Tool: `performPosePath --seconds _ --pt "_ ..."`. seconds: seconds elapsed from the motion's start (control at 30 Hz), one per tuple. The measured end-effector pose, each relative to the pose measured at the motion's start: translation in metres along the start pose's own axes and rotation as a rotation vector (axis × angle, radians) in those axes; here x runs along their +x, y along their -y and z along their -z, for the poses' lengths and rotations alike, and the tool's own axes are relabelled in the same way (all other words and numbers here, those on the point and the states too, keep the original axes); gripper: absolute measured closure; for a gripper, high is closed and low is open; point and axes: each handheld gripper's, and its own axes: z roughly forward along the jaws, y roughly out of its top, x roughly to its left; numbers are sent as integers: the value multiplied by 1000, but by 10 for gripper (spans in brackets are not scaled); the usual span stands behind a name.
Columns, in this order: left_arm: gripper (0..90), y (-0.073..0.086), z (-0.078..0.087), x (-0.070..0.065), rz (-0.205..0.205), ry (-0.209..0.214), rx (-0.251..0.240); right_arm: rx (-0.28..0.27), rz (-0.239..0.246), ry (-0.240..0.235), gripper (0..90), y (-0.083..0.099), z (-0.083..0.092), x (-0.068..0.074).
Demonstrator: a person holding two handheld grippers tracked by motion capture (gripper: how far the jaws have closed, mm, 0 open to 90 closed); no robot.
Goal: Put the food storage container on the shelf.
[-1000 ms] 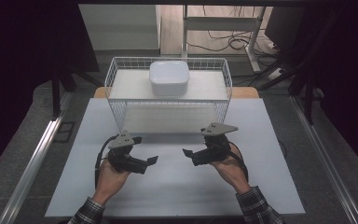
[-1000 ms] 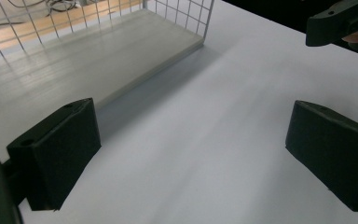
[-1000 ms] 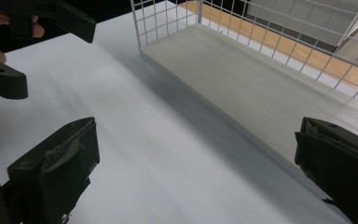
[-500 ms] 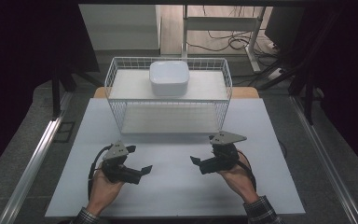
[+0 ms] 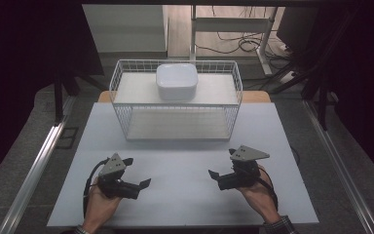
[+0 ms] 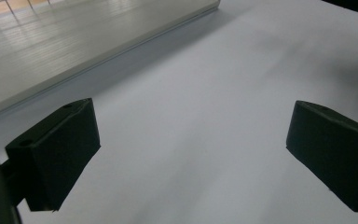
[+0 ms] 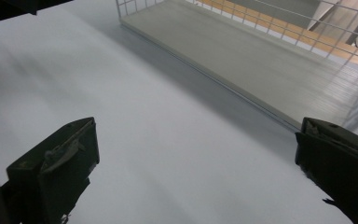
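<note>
Tongs both spread, nothing between the jaws. Left tongs (image 5: 135,176) sit low over the near-left part of the counter (image 5: 185,161), right tongs (image 5: 215,174) over the near-right, well apart, jaws pointing toward each other. White wire basket (image 5: 175,102) stands at the far edge of the counter, well clear of both. White square bowl (image 5: 176,81) rests on the basket's upper shelf, roughly centred. Basket's lower shelf shows in the right gripper view, just beyond the jaws.

no readable text, label, brand, number or sign anywhere, white bowl (image 5: 176,81) unmarked, wire rack (image 5: 126,97) and white table (image 5: 185,161) plain, grey gripper plates bare
</note>
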Motion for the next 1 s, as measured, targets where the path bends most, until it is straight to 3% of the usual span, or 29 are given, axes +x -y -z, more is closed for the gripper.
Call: performPosePath --seconds 0.7,1.0 --pt "24 29 21 7 33 -71 32 42 -30 85 0 41 16 -8" --pt "23 45 27 12 66 -98 67 76 -44 91 0 55 16 -7"
